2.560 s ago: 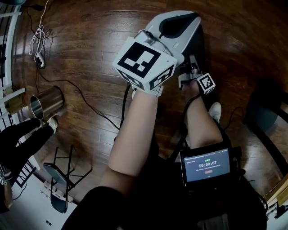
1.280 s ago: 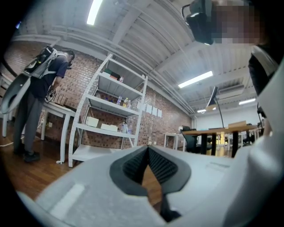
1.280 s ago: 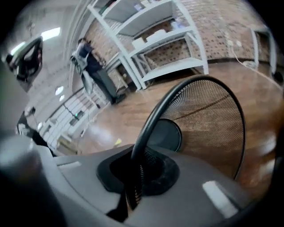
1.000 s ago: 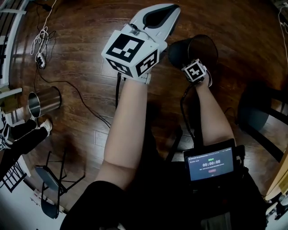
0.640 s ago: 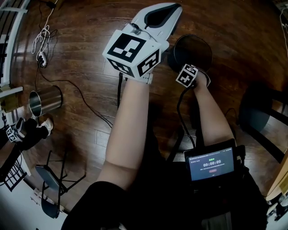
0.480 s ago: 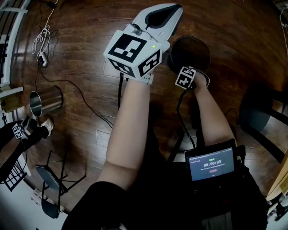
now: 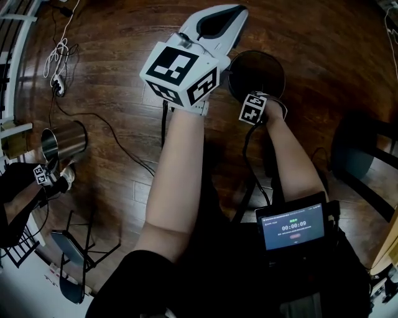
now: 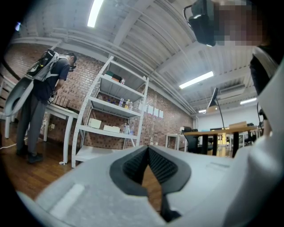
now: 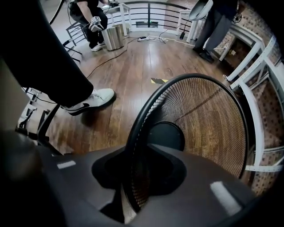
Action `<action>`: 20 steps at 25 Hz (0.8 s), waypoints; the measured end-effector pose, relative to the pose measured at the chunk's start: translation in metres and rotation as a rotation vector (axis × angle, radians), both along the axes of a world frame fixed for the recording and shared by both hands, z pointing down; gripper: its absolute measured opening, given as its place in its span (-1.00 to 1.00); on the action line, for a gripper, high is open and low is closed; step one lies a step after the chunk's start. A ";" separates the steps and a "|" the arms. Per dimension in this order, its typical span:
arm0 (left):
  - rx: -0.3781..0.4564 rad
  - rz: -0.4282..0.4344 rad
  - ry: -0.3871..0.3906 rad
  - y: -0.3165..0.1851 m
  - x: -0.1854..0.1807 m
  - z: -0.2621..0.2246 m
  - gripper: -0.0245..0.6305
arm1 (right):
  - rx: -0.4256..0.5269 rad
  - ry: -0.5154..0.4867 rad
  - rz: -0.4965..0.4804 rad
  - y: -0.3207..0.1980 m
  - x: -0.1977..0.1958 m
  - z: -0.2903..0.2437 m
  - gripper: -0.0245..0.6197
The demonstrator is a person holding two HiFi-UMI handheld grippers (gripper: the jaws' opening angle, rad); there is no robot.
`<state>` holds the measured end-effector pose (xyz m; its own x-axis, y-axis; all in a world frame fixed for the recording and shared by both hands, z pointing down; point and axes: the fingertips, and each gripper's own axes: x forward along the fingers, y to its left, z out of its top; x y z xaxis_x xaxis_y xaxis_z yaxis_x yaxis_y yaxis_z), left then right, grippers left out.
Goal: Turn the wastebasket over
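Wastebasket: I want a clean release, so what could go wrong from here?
The right gripper has its jaws opening astride the rim of the wastebasket. Pulling away askew could snag the mesh and tip it. The person's white shoe stands nearby on the floor and might knock it.

Dark wood floor (image 7: 348,56) runs to a brick wall (image 8: 171,122) with white shelving (image 8: 111,108) under strip lights (image 8: 94,13).

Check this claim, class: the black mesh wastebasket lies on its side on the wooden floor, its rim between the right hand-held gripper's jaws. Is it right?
Not quite. The wastebasket stands upright on the wooden floor, mouth up; the right gripper view looks down to its base. Its rim is indeed between the jaws of the right hand-held gripper, which are opening.
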<state>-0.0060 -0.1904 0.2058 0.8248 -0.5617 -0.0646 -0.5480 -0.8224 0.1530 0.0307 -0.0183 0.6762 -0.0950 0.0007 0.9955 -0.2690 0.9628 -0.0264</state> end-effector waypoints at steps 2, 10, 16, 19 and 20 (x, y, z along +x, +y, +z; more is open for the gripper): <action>0.001 0.002 -0.003 0.001 0.000 -0.001 -0.92 | -0.009 0.005 -0.007 0.003 0.003 -0.004 -0.56; 0.003 0.015 -0.023 0.007 0.006 0.002 -0.92 | 0.072 -0.092 0.025 -0.009 0.011 -0.055 -0.35; -0.004 0.019 -0.040 0.023 0.012 0.004 -0.92 | 0.186 -0.239 0.083 -0.020 0.005 -0.119 -0.34; -0.008 0.031 -0.045 0.032 0.019 0.010 -0.92 | 0.303 -0.404 0.189 -0.043 -0.003 -0.165 -0.51; -0.009 0.037 -0.048 0.035 0.021 0.013 -0.92 | 0.349 -0.479 0.237 -0.052 -0.004 -0.184 -0.60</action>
<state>0.0155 -0.1552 0.2184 0.8471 -0.5312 -0.0192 -0.5242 -0.8408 0.1349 0.0263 -0.0702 0.4918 -0.4877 -0.3916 0.7803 -0.5122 0.8521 0.1074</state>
